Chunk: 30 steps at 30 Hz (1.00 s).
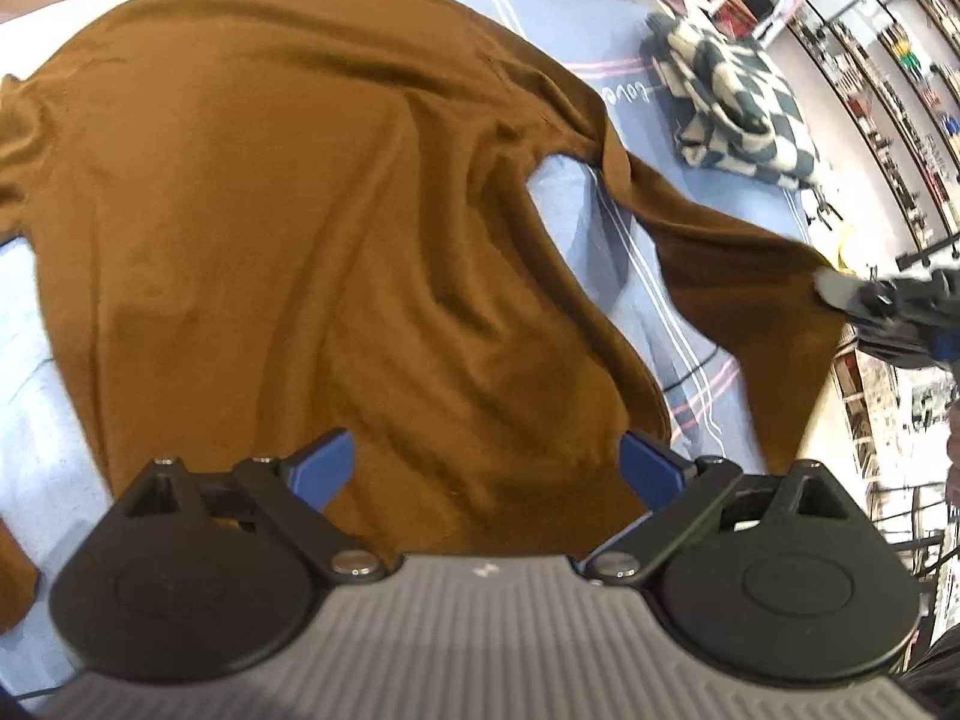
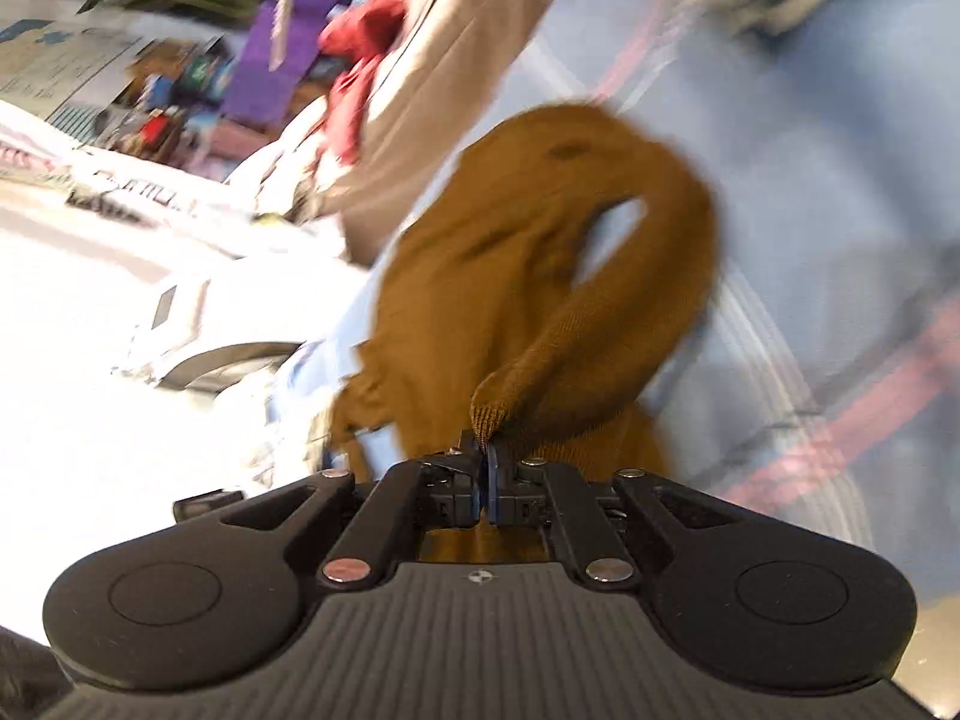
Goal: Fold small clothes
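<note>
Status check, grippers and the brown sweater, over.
Right gripper shut on sleeve cuff. Left gripper open over brown sweater. Checkered cloth lies apart.

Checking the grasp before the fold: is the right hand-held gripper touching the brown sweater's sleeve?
Touching. The right wrist view shows the right hand-held gripper shut on the brown sweater's ribbed sleeve cuff, pinched between its pads.

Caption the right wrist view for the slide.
Right tool shut on the ribbed cuff of a brown sweater, sleeve lifted above the light blue sheet.
</note>
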Tool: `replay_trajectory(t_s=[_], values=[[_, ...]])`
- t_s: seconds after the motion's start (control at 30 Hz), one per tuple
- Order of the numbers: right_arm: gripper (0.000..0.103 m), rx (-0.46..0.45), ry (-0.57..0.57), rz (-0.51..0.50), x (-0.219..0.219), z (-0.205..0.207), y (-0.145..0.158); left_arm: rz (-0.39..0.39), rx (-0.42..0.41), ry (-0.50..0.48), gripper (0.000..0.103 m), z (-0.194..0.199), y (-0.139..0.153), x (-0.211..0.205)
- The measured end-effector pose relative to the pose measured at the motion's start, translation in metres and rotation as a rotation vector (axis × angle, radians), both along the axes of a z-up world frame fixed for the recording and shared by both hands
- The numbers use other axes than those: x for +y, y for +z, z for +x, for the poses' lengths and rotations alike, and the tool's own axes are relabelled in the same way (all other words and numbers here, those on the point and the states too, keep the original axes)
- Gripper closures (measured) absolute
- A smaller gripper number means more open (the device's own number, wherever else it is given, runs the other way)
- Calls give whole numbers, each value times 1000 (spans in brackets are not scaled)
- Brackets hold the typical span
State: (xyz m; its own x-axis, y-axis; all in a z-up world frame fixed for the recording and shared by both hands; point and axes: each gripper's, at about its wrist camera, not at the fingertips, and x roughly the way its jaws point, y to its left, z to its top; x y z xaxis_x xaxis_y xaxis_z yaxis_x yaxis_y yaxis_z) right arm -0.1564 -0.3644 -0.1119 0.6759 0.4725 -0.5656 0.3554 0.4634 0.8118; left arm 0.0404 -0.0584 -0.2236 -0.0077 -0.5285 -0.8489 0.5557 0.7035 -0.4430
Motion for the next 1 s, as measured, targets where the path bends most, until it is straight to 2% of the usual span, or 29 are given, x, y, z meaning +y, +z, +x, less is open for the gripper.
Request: replay_trajectory(t_s=[0.1,0.2,0.3,0.33,0.37,0.47,0.53,0.6,0.67,0.7,0.73,0.77,0.8,0.83,0.93,1.0], values=[[98,-34,106,15,28,46,-6,17,-11,58,6,6,3,21],[96,-23,206,17,59,85,-20,50,-21,134,6,11,2,50],[61,24,230,12,82,109,-41,94,-59,173,6,11,0,72],[33,31,224,31,86,109,-49,105,-74,173,6,10,-2,78],[16,36,224,46,90,111,-54,114,-88,170,6,10,-3,82],[17,33,241,-66,94,111,-49,124,-108,134,5,11,-8,82],[17,57,213,-161,81,101,-42,119,-148,69,6,10,-11,72],[17,88,177,-209,58,90,-41,90,-218,-23,6,6,-12,56],[13,121,133,-232,38,80,-43,35,-277,-106,12,3,-13,39],[10,142,102,-238,30,75,-45,20,-303,-137,20,3,-15,31],[7,164,71,-244,26,73,-45,19,-315,-164,33,5,-21,24],[6,179,46,-249,22,67,-44,43,-311,-179,41,8,-28,18],[6,190,19,-254,20,61,-43,72,-301,-182,59,12,-35,15],[5,199,-10,-256,19,55,-41,92,-295,-188,67,15,-41,14],[0,211,-78,-254,21,37,-38,143,-305,-190,67,22,-54,14],[0,212,-106,-245,30,31,-39,126,-289,-163,65,29,-56,19]])
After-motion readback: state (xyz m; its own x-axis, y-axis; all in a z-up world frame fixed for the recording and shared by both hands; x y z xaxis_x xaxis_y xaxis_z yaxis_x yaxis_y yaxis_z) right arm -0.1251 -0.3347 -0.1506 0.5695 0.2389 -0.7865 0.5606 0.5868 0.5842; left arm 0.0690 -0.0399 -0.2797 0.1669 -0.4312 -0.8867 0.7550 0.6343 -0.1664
